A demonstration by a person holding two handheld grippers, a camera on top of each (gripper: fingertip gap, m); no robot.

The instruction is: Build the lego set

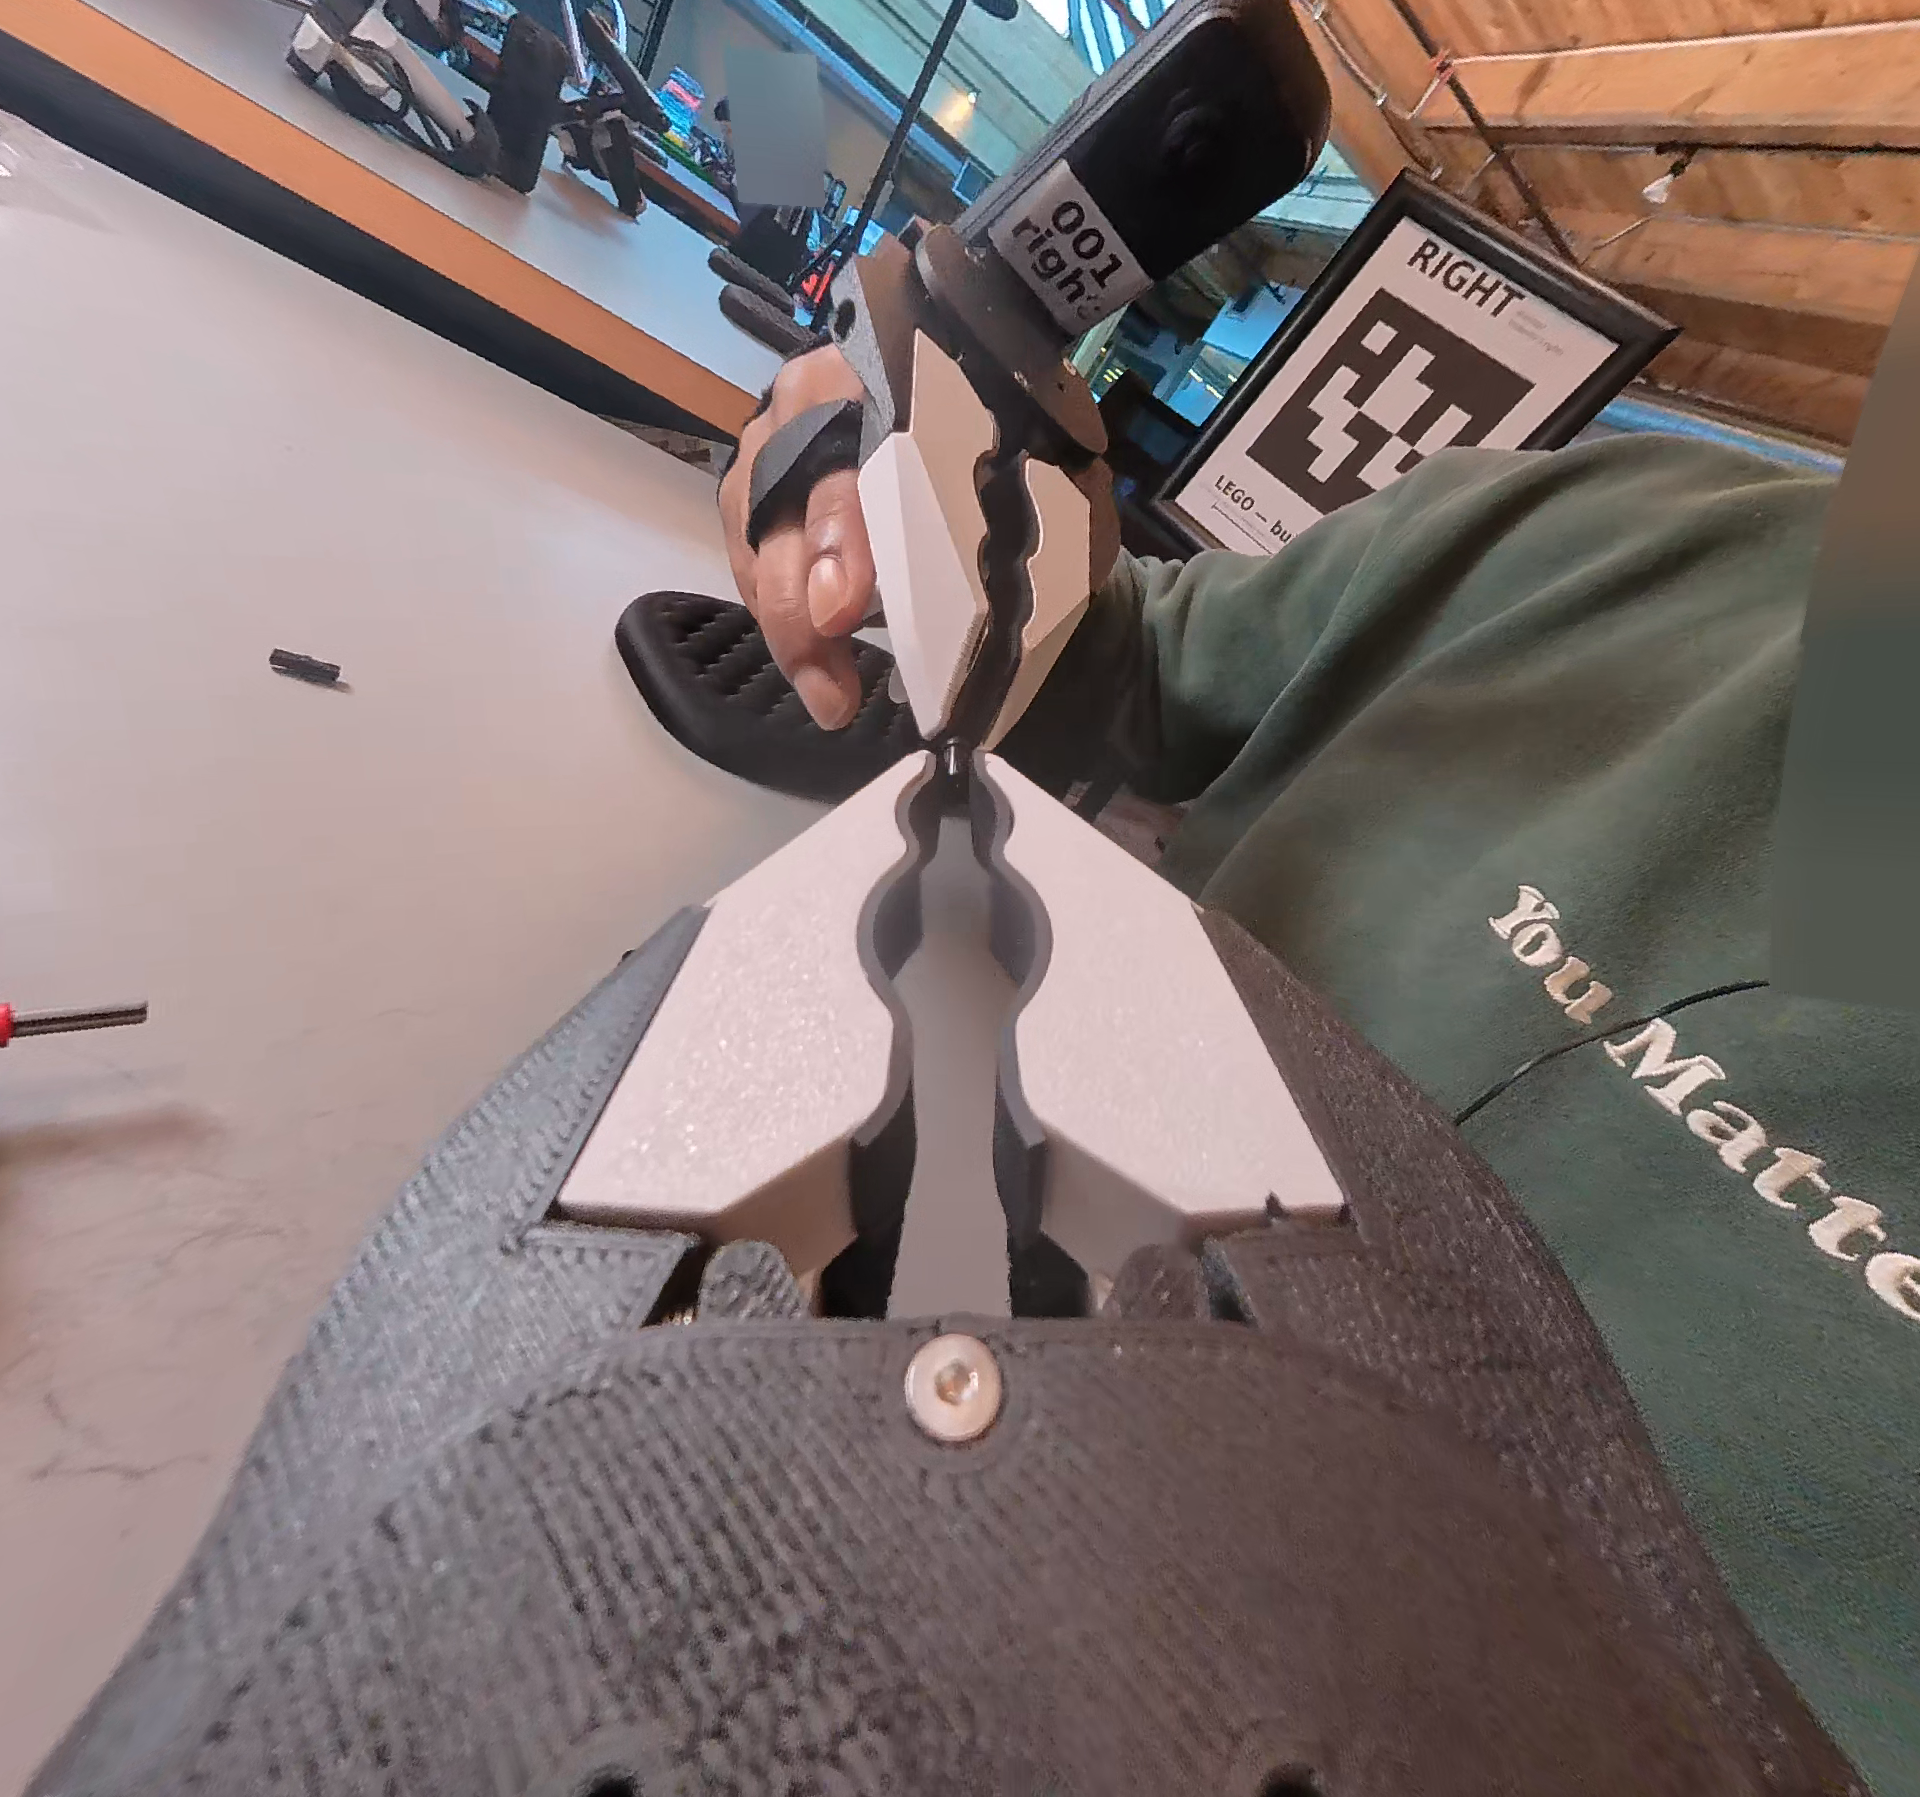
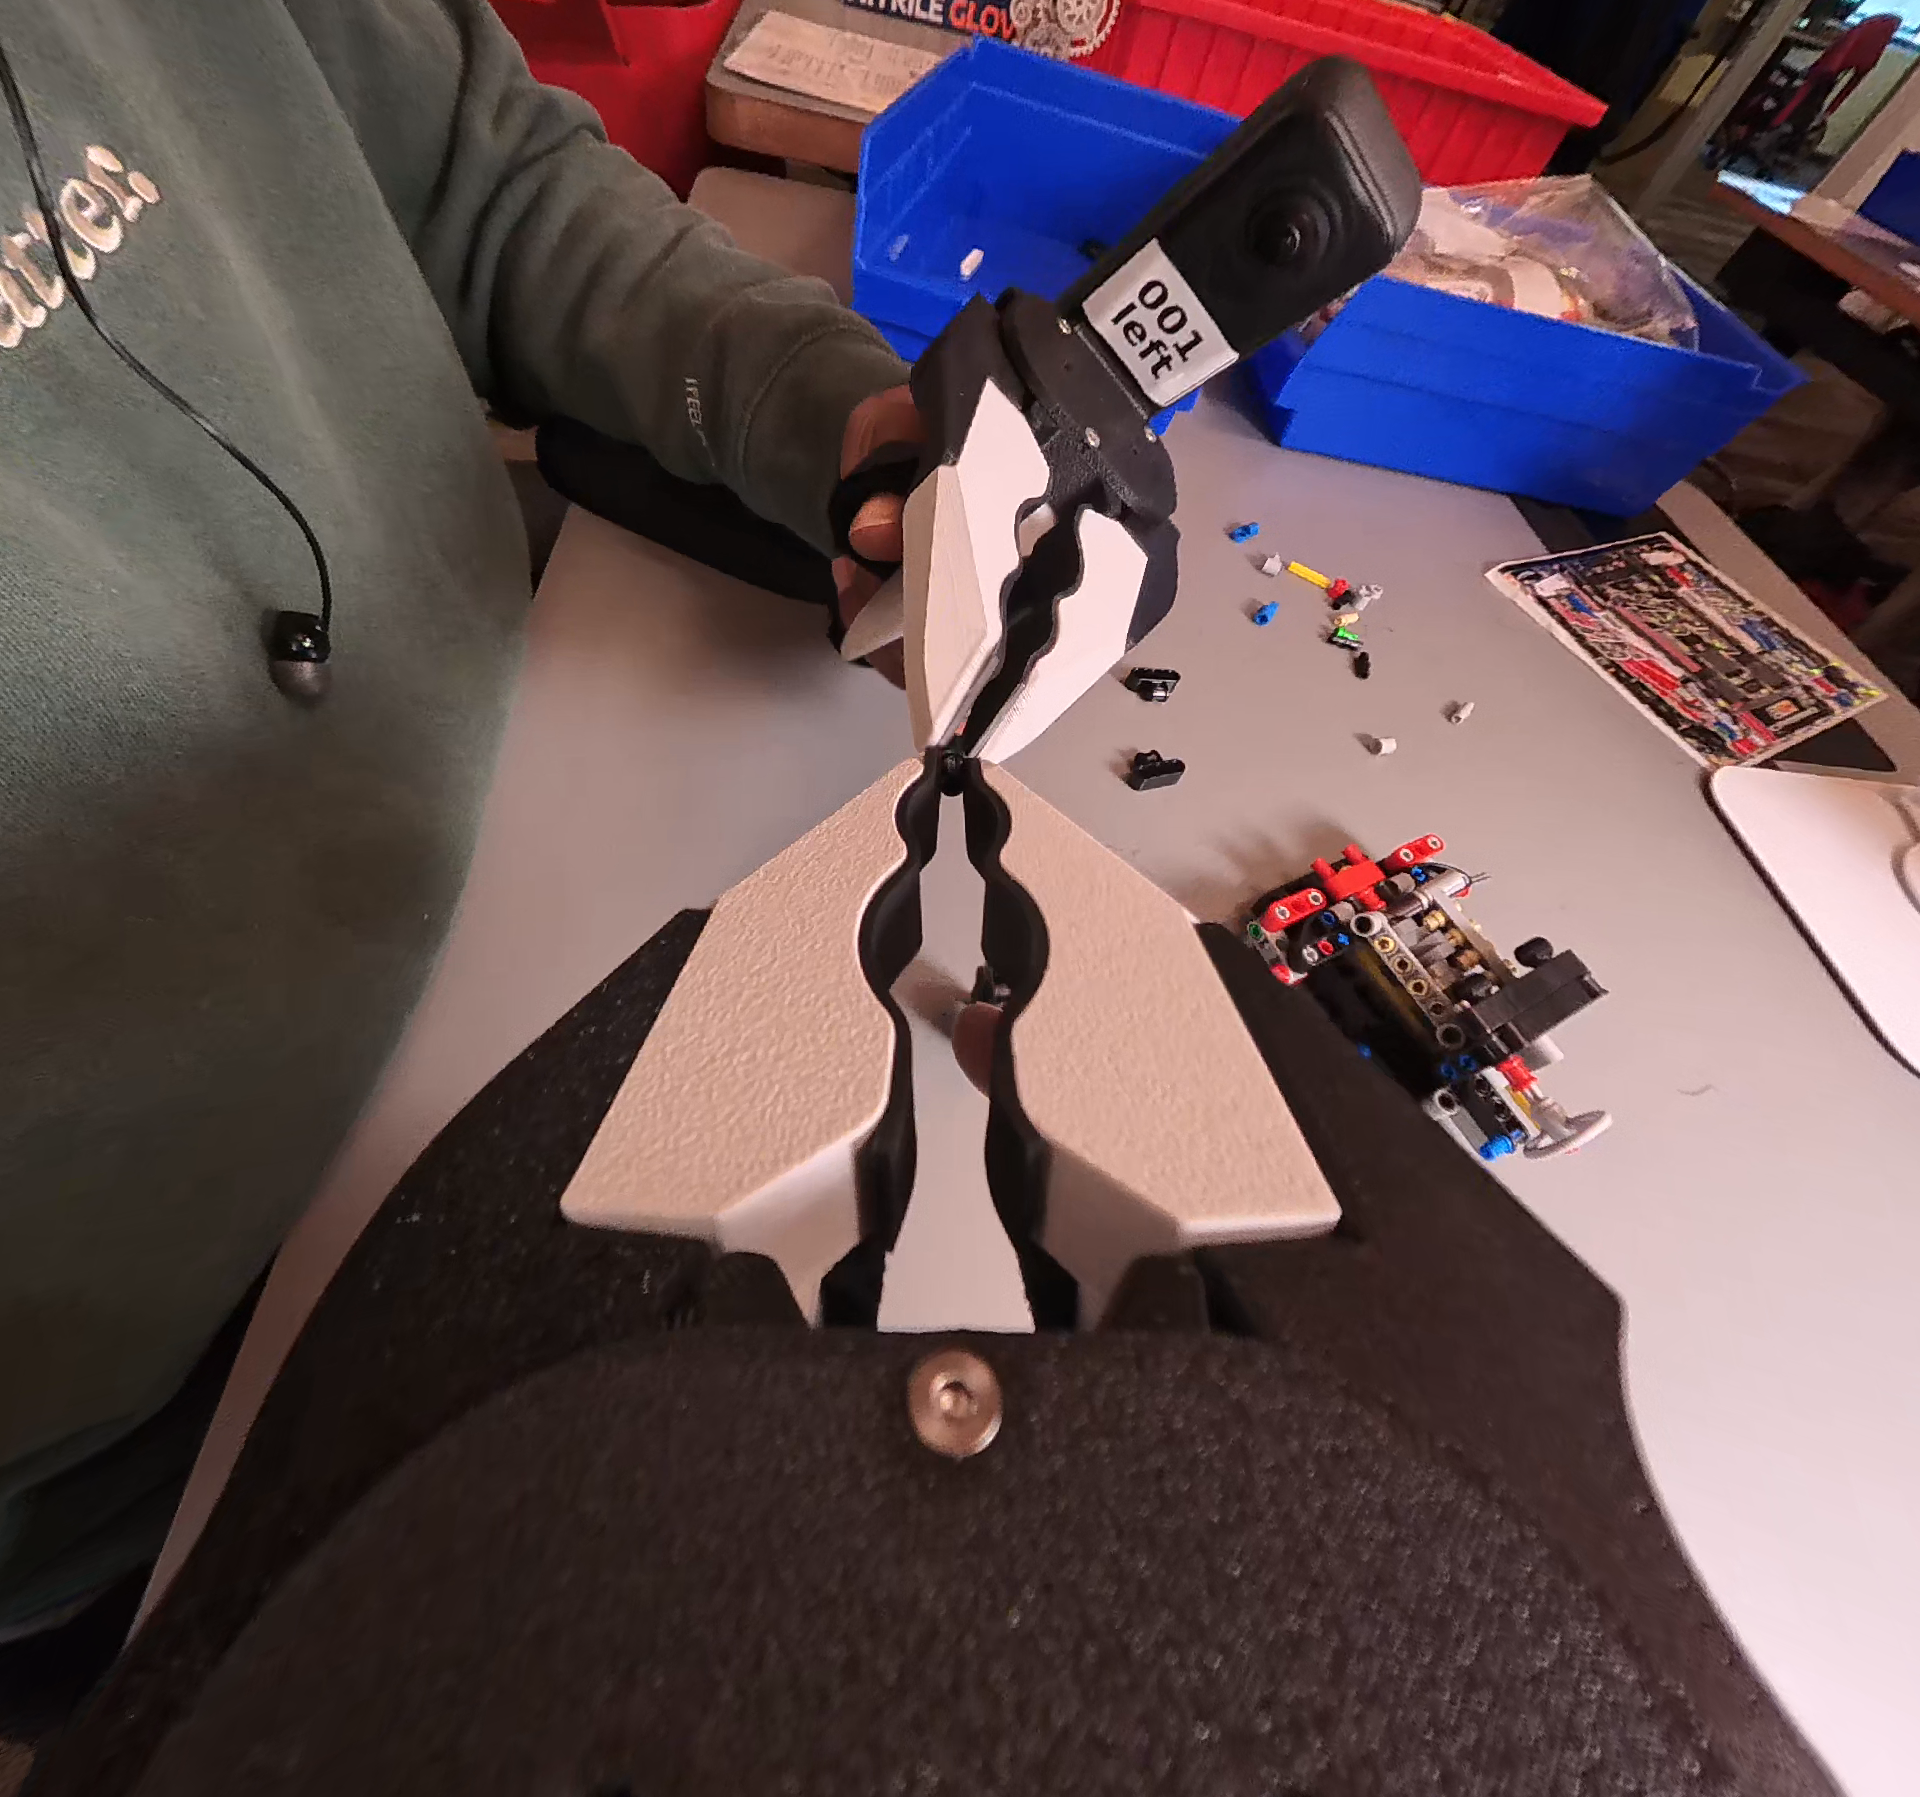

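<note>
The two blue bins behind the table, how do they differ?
The left blue bin looks nearly empty, with just a few tiny pieces on its floor; the right blue bin holds a clear plastic bag of parts. The left one sits farther back, the right one nearer the instruction booklet. Both are open-topped blue plastic.

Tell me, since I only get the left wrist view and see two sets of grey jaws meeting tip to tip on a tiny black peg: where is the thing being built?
Observer: A partly built black, red and grey lego vehicle lies untouched on the grey table, apart from the tiny black peg.
Operator: Any spare parts?
Observer: Small loose blue, yellow, grey and black pieces lie scattered beyond the vehicle.
Operator: And instructions?
Observer: A colourful printed sheet lies flat near the table's far edge.
</note>
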